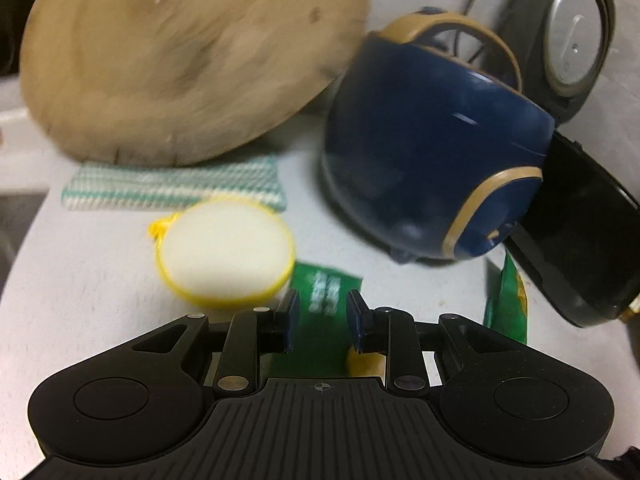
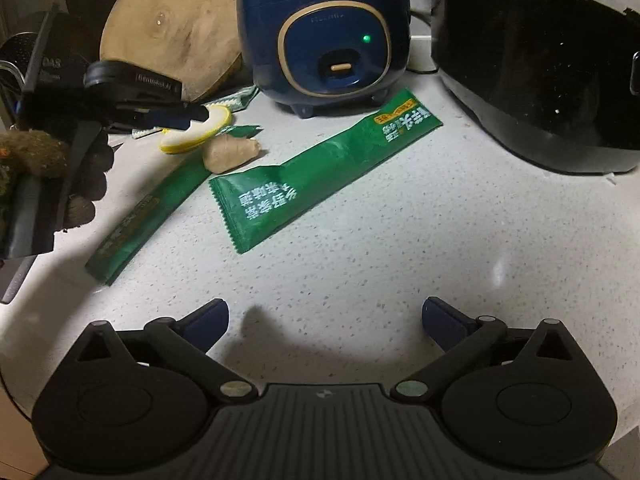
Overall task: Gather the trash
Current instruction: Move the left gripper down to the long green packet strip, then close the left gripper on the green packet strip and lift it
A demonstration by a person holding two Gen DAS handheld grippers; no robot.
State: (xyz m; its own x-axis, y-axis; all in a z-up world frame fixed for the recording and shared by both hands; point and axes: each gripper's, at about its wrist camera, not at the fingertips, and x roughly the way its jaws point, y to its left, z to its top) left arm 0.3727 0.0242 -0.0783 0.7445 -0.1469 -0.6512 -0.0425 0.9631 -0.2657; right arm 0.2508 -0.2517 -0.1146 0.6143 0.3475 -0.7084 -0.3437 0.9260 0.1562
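Note:
Two green snack wrappers lie on the speckled white counter: a wide one in the middle and a narrow one to its left, its far end under a piece of ginger. My right gripper hangs wide open over bare counter in front of the wide wrapper, with nothing between its fingers. My left gripper hovers over the narrow wrapper's far end, pads a little apart, nothing pressed between them. From the right wrist view it reaches in from the left above a yellow-edged round sponge.
A blue rice cooker and a round wooden board stand at the back. A large black appliance fills the right side. A green-and-white cloth lies under the board. A gloved hand holds the left gripper.

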